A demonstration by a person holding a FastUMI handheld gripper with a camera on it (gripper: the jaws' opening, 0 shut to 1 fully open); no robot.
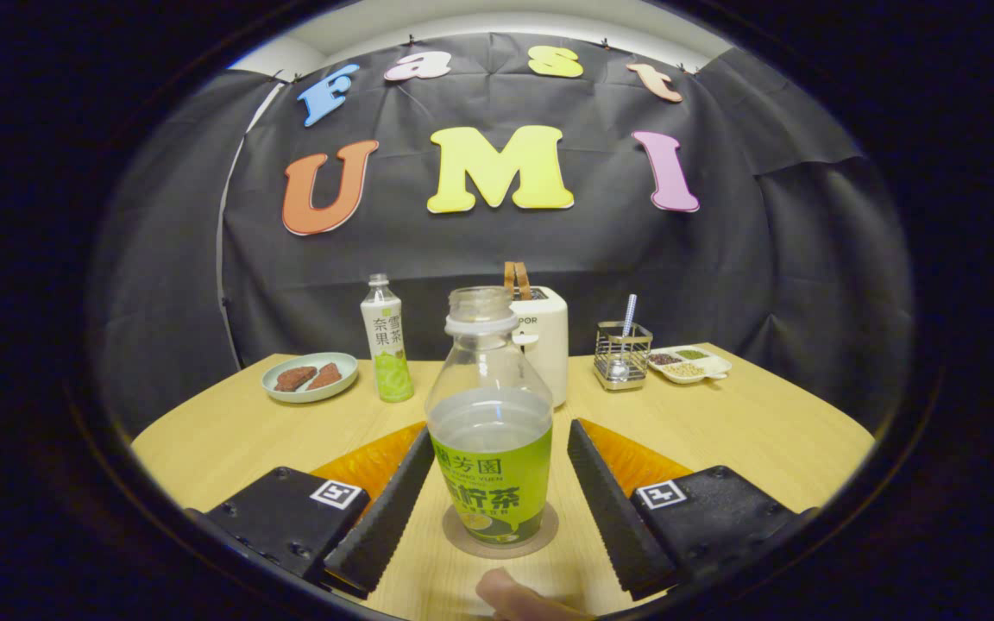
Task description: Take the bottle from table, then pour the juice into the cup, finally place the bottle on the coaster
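We see the uncapped clear plastic bottle with the green label [490, 431] standing upright on a round grey coaster [500, 536] on the light wooden table [747, 431], so by our reading the placing step looks done, or nearly so. The gripper [493, 487] is released: its two fingers are spread to either side of the bottle with a visible gap on each flank, neither pad pressing on it. The bottle is roughly half full of a pale liquid and sits between the fingers, its base well within the coaster's rim. A fingertip [519, 599] of the person shows just below the coaster. Beyond the fingers stand a second, capped bottle with a white and green label [386, 341], a pale green plate with two brown pieces of food [310, 377], a white appliance with a brown strap handle [540, 341], a wire caddy holding a utensil [623, 354] and a white divided dish of grains [688, 362]. We cannot make out the cup. The risk we judge from here is in the withdrawal: if the fingers back away at an angle, one of them could clip the bottle's side, and, being open at the neck, it would spill if tipped.
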